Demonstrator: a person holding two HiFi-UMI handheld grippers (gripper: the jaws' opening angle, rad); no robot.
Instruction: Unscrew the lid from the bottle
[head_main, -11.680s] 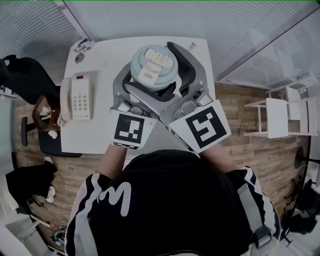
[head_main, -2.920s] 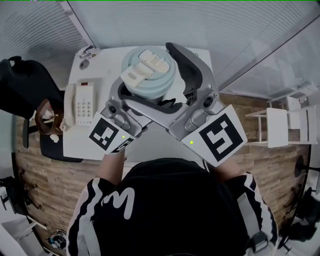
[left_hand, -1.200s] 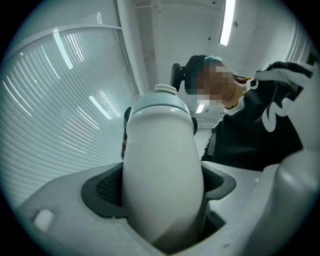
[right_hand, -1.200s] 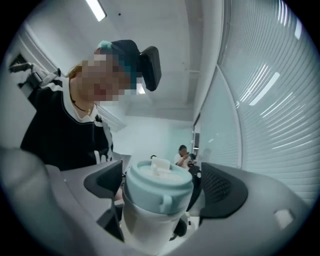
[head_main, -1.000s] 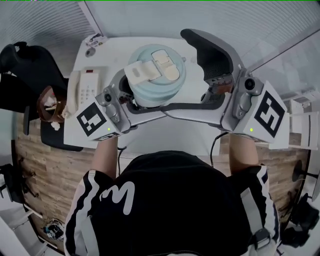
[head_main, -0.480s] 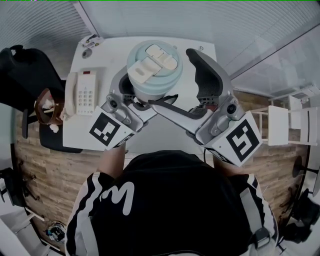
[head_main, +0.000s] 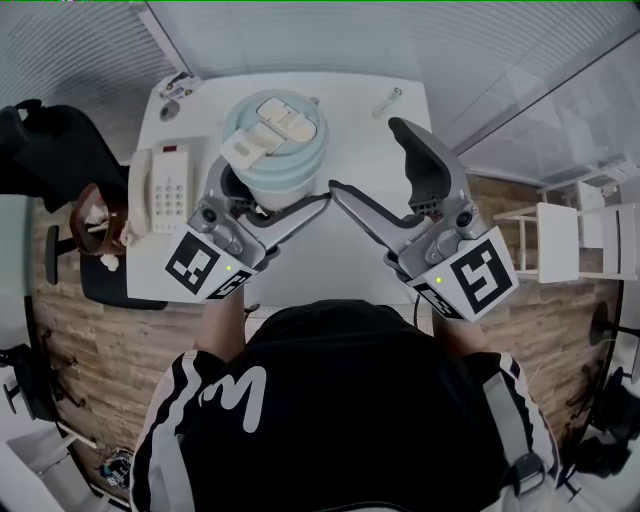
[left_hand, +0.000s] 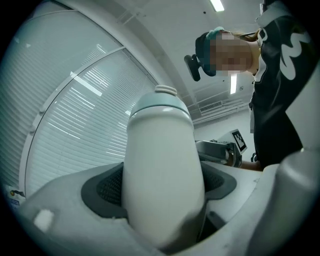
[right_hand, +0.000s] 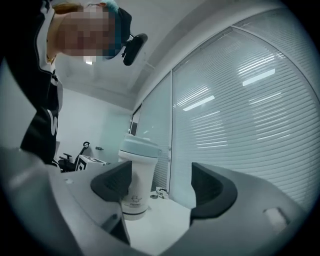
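I was between turns on the lid, with the bottle braced and my turning hand off it. The bottle (left_hand: 161, 175) stood on the desk (head_main: 350, 110) just beside the telephone (head_main: 167, 188), on the side nearer my right hand. Its pale blue lid (head_main: 274, 137) was on, and I could see no gap under its rim. My left hand-held gripper (head_main: 270, 195) was clenched round the white body below the lid. Both dark pads pressed its sides, so the bottle could not spin on the desk.

My right hand-held gripper (head_main: 368, 158) was farther from the telephone than the bottle was, clear of the lid and touching nothing. Its jaws had just been closing part of the way, yet they stood released, with nothing between the pads. In the right gripper view the bottle showed beyond the near jaw, off the line of the grip.

I judged the lid not yet free, though I could not tell how much thread was left. The next move, as I read it, called for carrying the right hand-held gripper back toward the telephone at the height of the lid. The lid is broader than the body, so the jaws would have to be wide enough to pass its rim. They would need to close on that rim rather than on the flip cap on top. Then the right hand would turn the lid while the left kept its hold on the body.
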